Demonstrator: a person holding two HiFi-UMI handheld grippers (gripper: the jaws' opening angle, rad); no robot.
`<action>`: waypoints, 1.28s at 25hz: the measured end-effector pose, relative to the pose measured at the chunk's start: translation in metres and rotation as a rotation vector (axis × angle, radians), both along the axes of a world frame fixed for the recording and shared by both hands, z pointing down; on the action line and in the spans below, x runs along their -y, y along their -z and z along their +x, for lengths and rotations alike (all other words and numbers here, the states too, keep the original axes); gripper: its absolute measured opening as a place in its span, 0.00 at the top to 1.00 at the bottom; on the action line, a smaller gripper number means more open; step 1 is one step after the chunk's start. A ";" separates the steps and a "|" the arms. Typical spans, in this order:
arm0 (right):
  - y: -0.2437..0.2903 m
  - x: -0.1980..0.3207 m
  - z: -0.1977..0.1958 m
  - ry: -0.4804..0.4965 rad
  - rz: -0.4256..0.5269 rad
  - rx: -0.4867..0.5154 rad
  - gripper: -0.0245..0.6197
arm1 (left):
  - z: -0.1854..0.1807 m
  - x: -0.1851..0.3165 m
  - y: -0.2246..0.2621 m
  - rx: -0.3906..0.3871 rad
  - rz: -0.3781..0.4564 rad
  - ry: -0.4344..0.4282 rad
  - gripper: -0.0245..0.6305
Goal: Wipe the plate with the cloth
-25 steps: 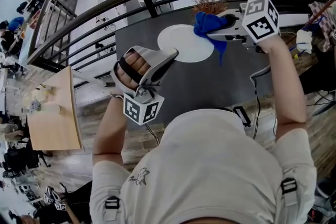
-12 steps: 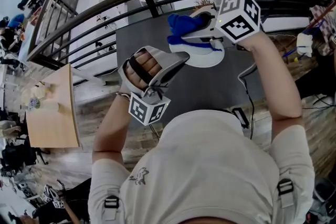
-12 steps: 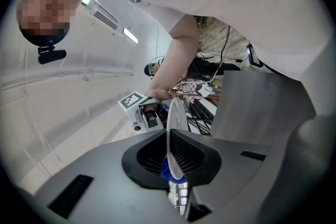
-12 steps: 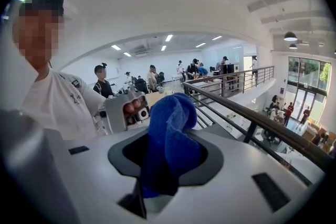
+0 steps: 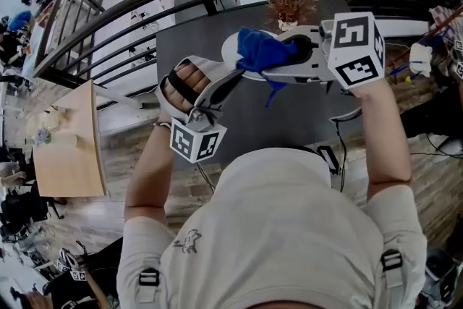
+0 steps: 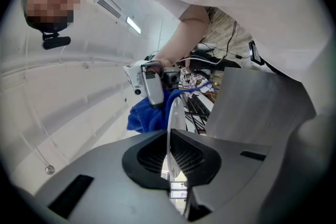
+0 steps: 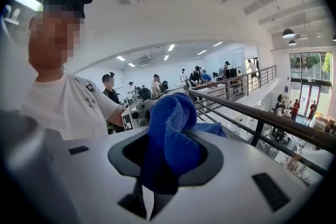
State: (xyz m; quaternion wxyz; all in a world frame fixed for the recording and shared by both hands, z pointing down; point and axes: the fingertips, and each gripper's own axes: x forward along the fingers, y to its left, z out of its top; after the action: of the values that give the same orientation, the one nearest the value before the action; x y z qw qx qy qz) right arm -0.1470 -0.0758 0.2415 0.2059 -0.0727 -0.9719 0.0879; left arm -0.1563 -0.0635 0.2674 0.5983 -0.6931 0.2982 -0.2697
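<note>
Evidently the plate is being held up off the dark worktop so the cloth can get at its face without the dish sliding about. The left gripper is clamped on the near rim, and in the left gripper view the white edge runs straight out from between the nearly closed jaws. The right gripper comes in from the opposite side, pinched tight on a bunched blue cloth, with the wad bulging out past its jaws. That wad lies against the plate and hides most of it from above, which to me looks like a wiping stroke under way. Being round, the plate has no real long axis. What counts is its flat, and that lines up with the left gripper's jaws and stretches away toward the cloth. From above only a sliver of white shows, so I can't tell how steeply it tilts.
</note>
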 end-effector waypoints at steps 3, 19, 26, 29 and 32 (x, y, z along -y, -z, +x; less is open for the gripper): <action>-0.020 0.008 0.013 -0.053 -0.021 -0.007 0.76 | -0.007 0.005 -0.014 -0.030 -0.046 0.011 0.93; -0.189 0.111 0.124 -0.461 -0.287 -0.074 0.76 | 0.016 0.063 -0.121 -0.309 -0.472 0.087 0.93; -0.244 0.131 0.140 -0.505 -0.392 -0.077 0.76 | 0.022 0.107 -0.175 -0.508 -0.713 0.160 0.93; -0.274 0.153 0.148 -0.547 -0.427 -0.065 0.76 | 0.032 0.126 -0.213 -0.532 -0.790 0.197 0.93; -0.312 0.172 0.154 -0.567 -0.491 -0.044 0.76 | 0.042 0.145 -0.268 -0.578 -0.911 0.243 0.93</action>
State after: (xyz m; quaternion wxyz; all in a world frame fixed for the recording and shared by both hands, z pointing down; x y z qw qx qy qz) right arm 0.0073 -0.2482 0.5531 0.1705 0.1540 -0.8987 0.3735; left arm -0.1146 -0.2087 0.5356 0.0966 -0.8883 0.3812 -0.2373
